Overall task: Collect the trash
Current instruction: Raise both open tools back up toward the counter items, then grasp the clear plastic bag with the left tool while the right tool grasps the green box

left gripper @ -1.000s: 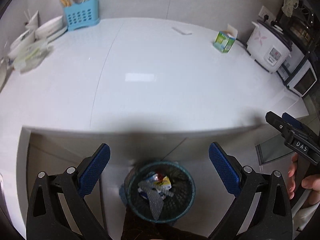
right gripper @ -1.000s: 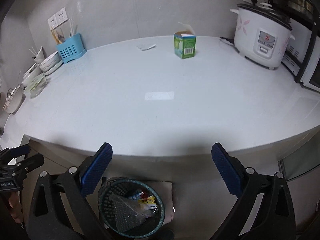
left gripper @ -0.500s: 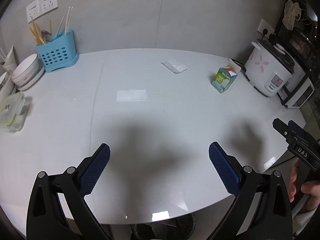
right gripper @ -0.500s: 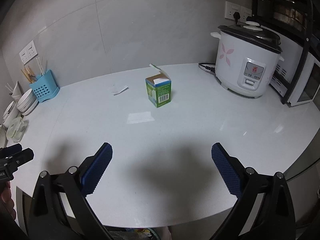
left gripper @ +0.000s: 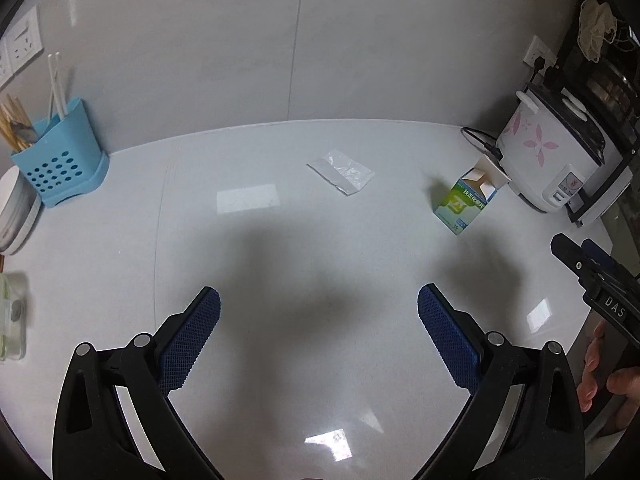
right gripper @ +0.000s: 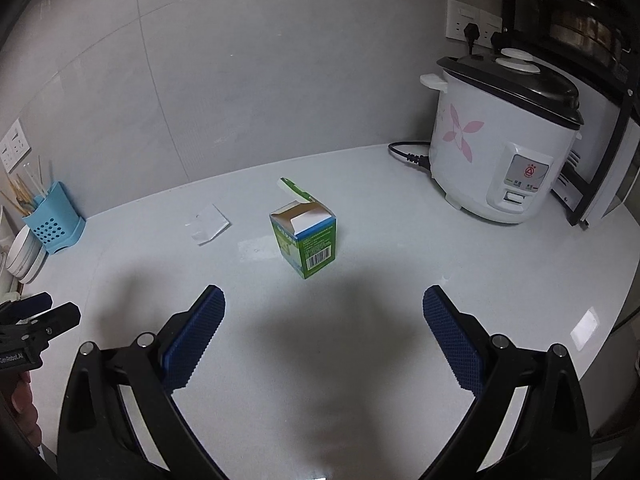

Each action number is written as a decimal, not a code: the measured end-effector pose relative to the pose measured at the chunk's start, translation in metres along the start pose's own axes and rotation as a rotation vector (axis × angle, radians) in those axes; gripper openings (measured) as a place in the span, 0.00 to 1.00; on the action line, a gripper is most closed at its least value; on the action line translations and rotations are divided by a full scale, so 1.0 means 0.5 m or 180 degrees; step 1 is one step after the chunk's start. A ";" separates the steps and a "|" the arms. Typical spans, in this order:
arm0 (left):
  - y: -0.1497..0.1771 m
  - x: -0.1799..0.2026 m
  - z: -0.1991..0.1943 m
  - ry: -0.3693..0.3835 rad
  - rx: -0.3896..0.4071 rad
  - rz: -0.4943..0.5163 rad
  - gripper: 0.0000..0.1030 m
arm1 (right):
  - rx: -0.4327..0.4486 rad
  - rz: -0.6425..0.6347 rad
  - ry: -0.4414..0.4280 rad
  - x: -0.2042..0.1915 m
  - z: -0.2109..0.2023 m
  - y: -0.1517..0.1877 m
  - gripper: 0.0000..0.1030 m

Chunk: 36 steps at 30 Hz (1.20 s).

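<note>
A small green and white carton (right gripper: pixel 306 236) with its top flaps open stands on the white counter (right gripper: pixel 380 320), ahead of my right gripper (right gripper: pixel 323 320), which is open and empty. The same carton (left gripper: pixel 466 202) shows at the right in the left wrist view. A clear plastic wrapper (left gripper: pixel 341 170) lies flat farther back, ahead of my open, empty left gripper (left gripper: pixel 318 320). That wrapper (right gripper: pixel 208 224) sits left of the carton in the right wrist view. Each gripper appears at the edge of the other's view, held by a hand (left gripper: pixel 600 376).
A white rice cooker (right gripper: pixel 504 144) with a black cord stands at the right, beside a dark rack (left gripper: pixel 604 80). A blue utensil holder (left gripper: pixel 60 160), stacked bowls (left gripper: pixel 14 212) and a clear container (left gripper: pixel 12 316) line the left side.
Both grippers rose from below the counter edge, where a trash basket showed, and moved forward over the counter. The carton and wrapper now appear closer. Both stayed open.
</note>
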<state>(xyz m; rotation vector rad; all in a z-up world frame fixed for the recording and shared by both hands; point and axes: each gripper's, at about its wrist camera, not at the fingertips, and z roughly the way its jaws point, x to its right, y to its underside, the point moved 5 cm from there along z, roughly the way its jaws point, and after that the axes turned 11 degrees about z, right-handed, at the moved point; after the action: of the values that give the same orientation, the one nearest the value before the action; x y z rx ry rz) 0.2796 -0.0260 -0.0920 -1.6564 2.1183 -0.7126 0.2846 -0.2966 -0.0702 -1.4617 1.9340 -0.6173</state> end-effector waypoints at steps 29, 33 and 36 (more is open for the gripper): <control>-0.189 0.029 0.397 0.0051 -0.0305 0.0082 0.94 | -0.0021 -0.0230 0.0063 -0.032 0.238 -0.043 0.92; -0.203 0.032 0.412 0.0042 -0.0281 0.0138 0.94 | -0.0006 -0.0180 0.0101 -0.040 0.256 -0.047 0.92; -0.207 0.034 0.416 0.0017 -0.0280 0.0200 0.92 | -0.0016 -0.0174 0.0095 -0.048 0.268 -0.049 0.92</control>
<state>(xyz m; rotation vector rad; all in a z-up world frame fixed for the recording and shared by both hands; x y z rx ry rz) 0.4738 -0.0965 -0.1991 -1.6258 2.2242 -0.6139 0.4019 -0.2797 -0.1410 -1.5211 1.9250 -0.6629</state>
